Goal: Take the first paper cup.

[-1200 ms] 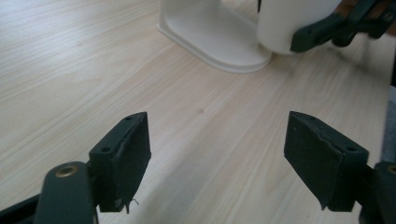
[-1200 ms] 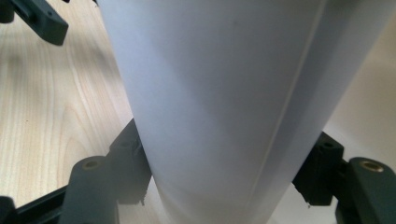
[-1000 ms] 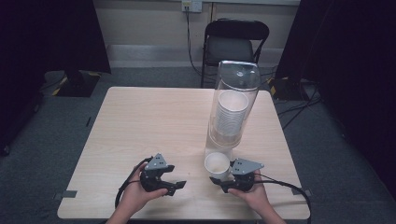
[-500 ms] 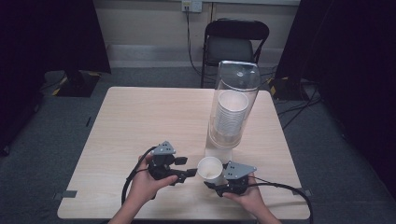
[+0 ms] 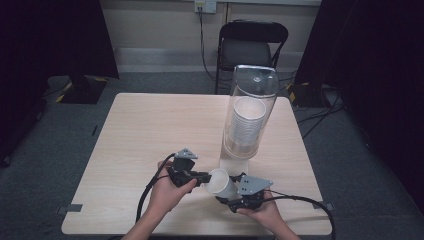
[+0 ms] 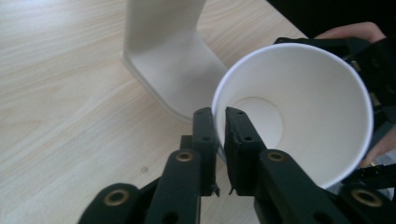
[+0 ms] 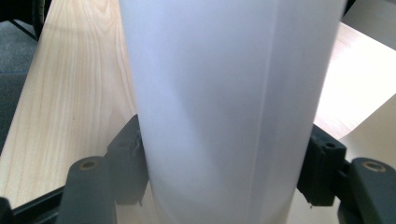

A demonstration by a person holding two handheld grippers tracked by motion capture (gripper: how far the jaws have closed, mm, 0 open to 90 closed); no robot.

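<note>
Paper cup (image 5: 220,183), smooth, white and round, lies tipped low in the frame, mouth pointing left. Left gripper (image 5: 202,177) pinches its rim; right gripper (image 5: 231,194) squeezes its sides.

Your left gripper (image 5: 204,177) is black, its jaws built of flat linkage bars pinned with brass-ringed rivets and small dark screws; a grey three-cornered plate sits on top; a black cable loops from its rear. Your right gripper (image 5: 223,197) matches, with a larger grey plate and its own black cable; your forearms look bare, sleeves perhaps out of frame.
</note>
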